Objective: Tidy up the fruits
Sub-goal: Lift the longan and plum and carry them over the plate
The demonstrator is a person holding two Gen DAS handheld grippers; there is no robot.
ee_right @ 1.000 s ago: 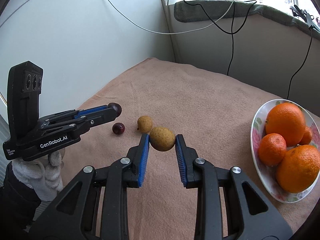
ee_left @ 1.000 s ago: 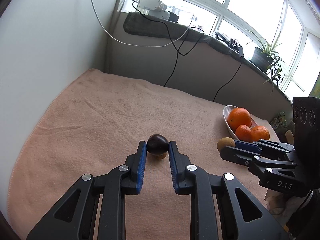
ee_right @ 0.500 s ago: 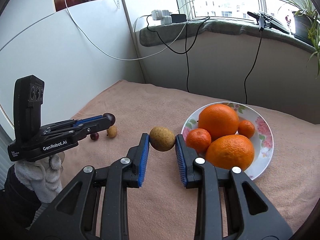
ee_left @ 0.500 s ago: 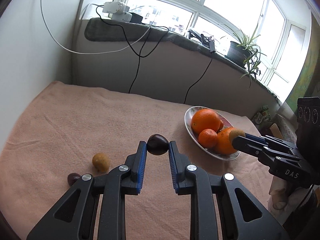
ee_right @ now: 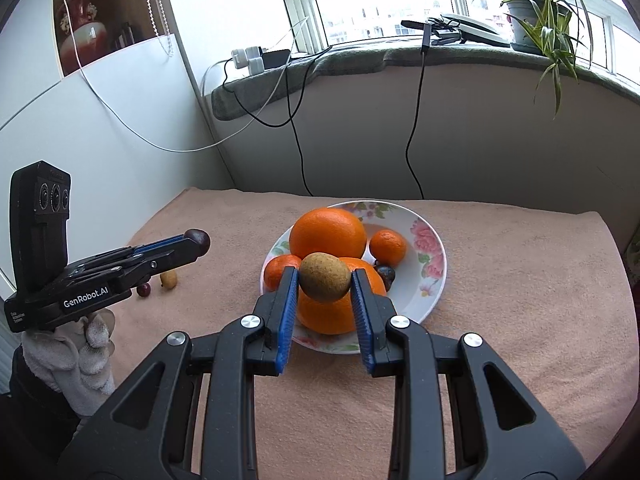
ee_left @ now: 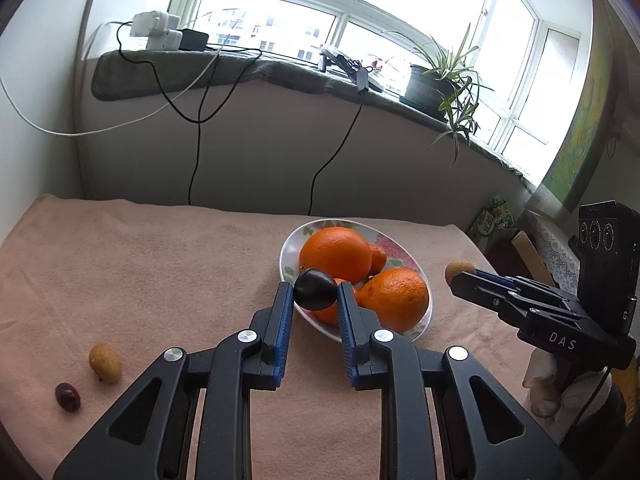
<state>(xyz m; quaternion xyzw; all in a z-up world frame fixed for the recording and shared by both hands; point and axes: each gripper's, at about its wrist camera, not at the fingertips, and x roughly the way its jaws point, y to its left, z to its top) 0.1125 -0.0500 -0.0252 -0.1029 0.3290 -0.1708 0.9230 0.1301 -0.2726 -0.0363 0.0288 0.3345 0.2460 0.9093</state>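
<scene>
Black grippers [ee_right: 325,280], blue-padded fingers [ee_right: 289,312], silver screws, white gloves [ee_right: 76,360].

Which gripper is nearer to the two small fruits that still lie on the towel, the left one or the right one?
Left. The left gripper, shut on a dark fruit, is just above the two small fruits. The right gripper holds a brown fruit over the plate, farther away.

Bright window [ee_left: 280,20] daylight, fisheye-warped edges
</scene>
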